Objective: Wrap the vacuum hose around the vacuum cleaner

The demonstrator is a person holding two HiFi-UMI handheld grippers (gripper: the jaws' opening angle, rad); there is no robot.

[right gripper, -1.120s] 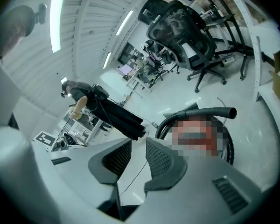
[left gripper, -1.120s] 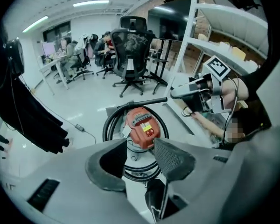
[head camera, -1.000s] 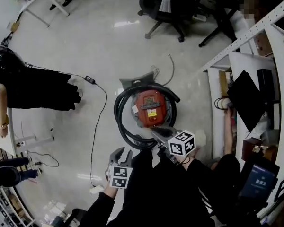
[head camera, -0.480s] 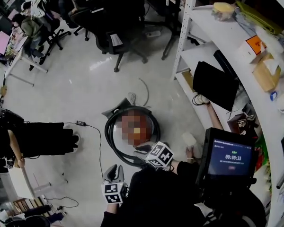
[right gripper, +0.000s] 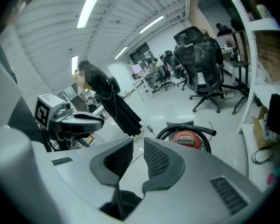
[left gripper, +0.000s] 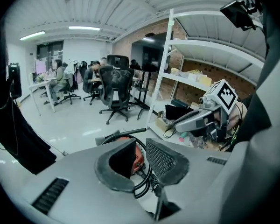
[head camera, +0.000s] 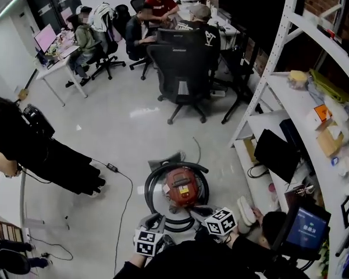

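Observation:
The red vacuum cleaner (head camera: pixel 183 188) stands on the pale floor with its black hose (head camera: pixel 153 185) coiled around its body. Both grippers hover just in front of it and touch nothing. My left gripper (head camera: pixel 153 220) has just been closing; its jaws keep a narrow gap with nothing between them, and the vacuum cleaner (left gripper: pixel 139 157) and hose (left gripper: pixel 126 133) show beyond the left gripper (left gripper: pixel 139 147). My right gripper (head camera: pixel 200 211) is also slightly open and holds nothing. In its own view the right gripper (right gripper: pixel 138 145) points past the vacuum cleaner (right gripper: pixel 189 138) and hose (right gripper: pixel 186 125).
White metal shelving (head camera: pixel 279 92) with boxes runs along the right. A black office chair (head camera: pixel 180 68) stands behind the vacuum cleaner, with people seated at desks farther back. A person in black (head camera: pixel 52 158) stands at the left. A thin cable (head camera: pixel 125 193) trails over the floor.
Both grippers have risen away from the vacuum cleaner and hose. The left jaws have narrowed. The head view has tilted up and now takes in the room.

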